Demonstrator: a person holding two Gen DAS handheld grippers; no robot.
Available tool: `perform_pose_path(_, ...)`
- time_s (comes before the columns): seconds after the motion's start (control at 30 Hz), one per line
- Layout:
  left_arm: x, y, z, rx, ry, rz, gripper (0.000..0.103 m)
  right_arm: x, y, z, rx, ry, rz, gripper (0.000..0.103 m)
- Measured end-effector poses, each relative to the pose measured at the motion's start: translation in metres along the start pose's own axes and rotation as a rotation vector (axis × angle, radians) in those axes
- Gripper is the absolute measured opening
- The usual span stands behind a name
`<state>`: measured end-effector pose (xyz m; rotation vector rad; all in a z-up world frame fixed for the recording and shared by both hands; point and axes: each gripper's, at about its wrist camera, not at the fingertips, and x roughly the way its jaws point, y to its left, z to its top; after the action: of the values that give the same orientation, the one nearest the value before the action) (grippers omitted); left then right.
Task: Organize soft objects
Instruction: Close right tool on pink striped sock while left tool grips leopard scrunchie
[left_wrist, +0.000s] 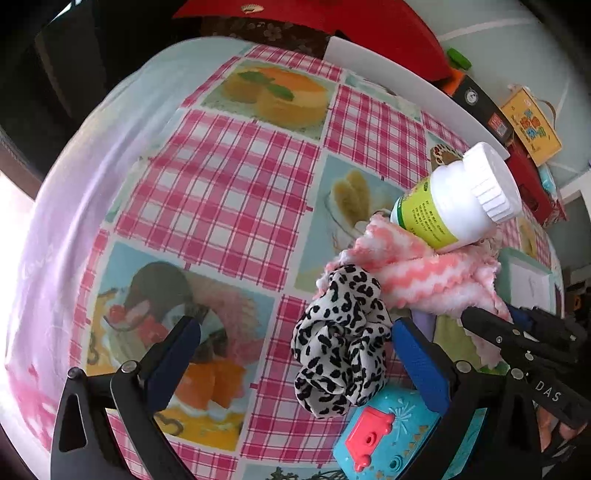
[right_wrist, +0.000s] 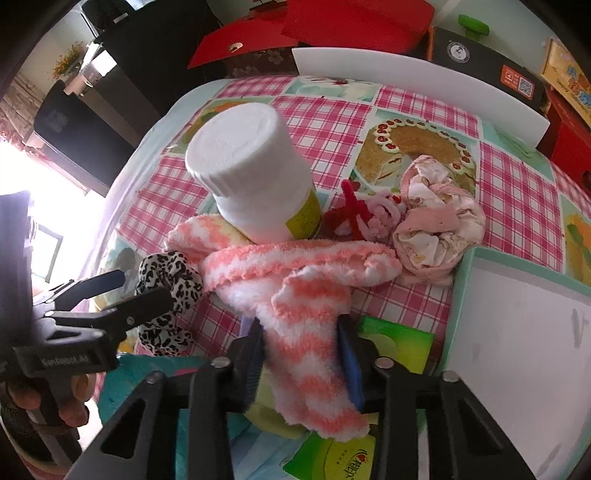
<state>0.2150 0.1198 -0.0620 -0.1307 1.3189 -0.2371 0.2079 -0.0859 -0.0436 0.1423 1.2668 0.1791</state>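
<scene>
on the left wrist view first: the left gripper (left_wrist: 291, 363) stands wide open with nothing between its blue pads, low over the pink checked tablecloth (left_wrist: 229, 177). a black-and-white leopard-print fabric scrunchie (left_wrist: 341, 345) lies just inside its right finger, apparently touching it. beyond that, to the far right, a fluffy pink-and-white striped sock (left_wrist: 417, 269) runs rightward under a tilted white plastic bottle with a green label (left_wrist: 456, 201). a turquoise toy with a red piece (left_wrist: 388, 428) sits near.

on the right wrist view: the right gripper (right_wrist: 301, 360) is closed on the near end of the sock (right_wrist: 295, 280), whose long axis leads away and left toward the bottle (right_wrist: 255, 173) resting on its far part. a crumpled pale pink cloth (right_wrist: 436, 229) lies far right, beside a mint-edged white tray (right_wrist: 517, 332). the right hand clearly has the sock; the scrunchie (right_wrist: 170, 288) is nearer the left.
</scene>
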Motion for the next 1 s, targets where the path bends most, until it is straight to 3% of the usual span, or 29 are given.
perform_pose_path(0.17, 0.001, 0.005, -0.002, -0.017, -0.006, -0.015, 0.102, -0.005, -0.006, -0.005, 0.029, -0.024, 0.022, 0.028)
perform_pose_path(0.27, -0.003, 0.002, -0.004, -0.004, -0.004, -0.032, 0.084, -0.010, -0.010, -0.011, 0.041, -0.038, 0.035, 0.027)
perform_pose_path(0.6, 0.002, -0.017, -0.008, 0.000, 0.002, -0.116, 0.047, -0.024, -0.017, -0.028, 0.064, -0.104, 0.060, 0.020)
perform_pose_path(0.8, 0.000, -0.017, -0.013, -0.012, -0.018, -0.142, 0.034, -0.032, -0.020, -0.037, 0.097, -0.167, 0.102, 0.017)
perform_pose_path(1.0, -0.001, -0.021, -0.019, -0.016, -0.056, -0.158, 0.030, -0.042, -0.015, -0.045, 0.085, -0.235, 0.120, 0.017)
